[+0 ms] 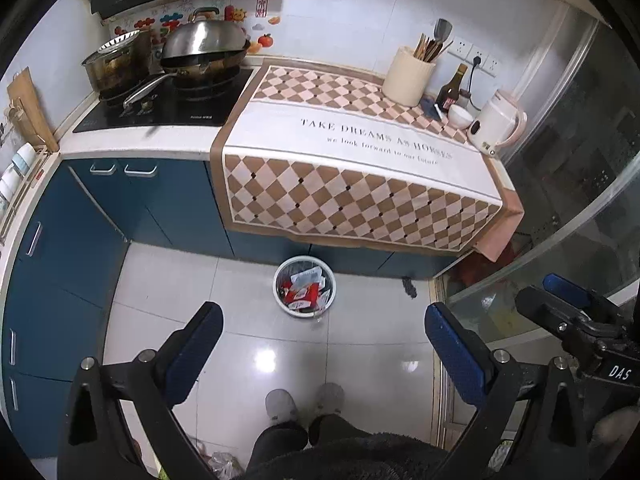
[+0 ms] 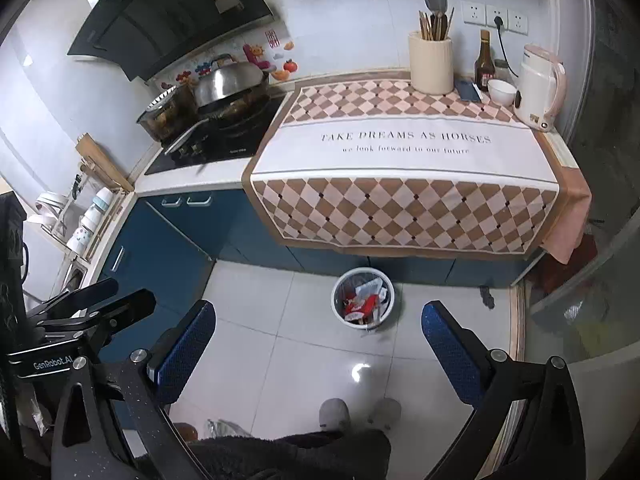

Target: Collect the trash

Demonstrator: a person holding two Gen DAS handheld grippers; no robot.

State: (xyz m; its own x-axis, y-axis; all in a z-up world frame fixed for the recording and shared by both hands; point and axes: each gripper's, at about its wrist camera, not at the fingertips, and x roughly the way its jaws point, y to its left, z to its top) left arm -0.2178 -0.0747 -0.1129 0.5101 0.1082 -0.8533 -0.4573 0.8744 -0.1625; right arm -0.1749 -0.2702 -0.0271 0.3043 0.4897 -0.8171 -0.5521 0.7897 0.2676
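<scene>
A white round trash bin [image 1: 279,295] stands on the grey tiled floor below the counter, filled with red and white wrappers [image 1: 303,291]. It also shows in the right wrist view [image 2: 339,314]. My left gripper [image 1: 324,344] is open and empty, held high above the floor, on the near side of the bin. My right gripper [image 2: 318,338] is open and empty at about the same height. The right gripper also shows at the right edge of the left wrist view [image 1: 568,300]. The left gripper shows at the left edge of the right wrist view [image 2: 92,300].
A checkered cloth [image 1: 352,160] covers the counter. At its back right stand a cream utensil holder [image 1: 408,76], a dark bottle [image 1: 452,88], a white bowl [image 1: 460,117] and a pink-white kettle [image 1: 496,124]. Pots [image 1: 200,48] sit on the stove. Blue cabinets [image 1: 60,264] left, glass door [image 1: 580,184] right.
</scene>
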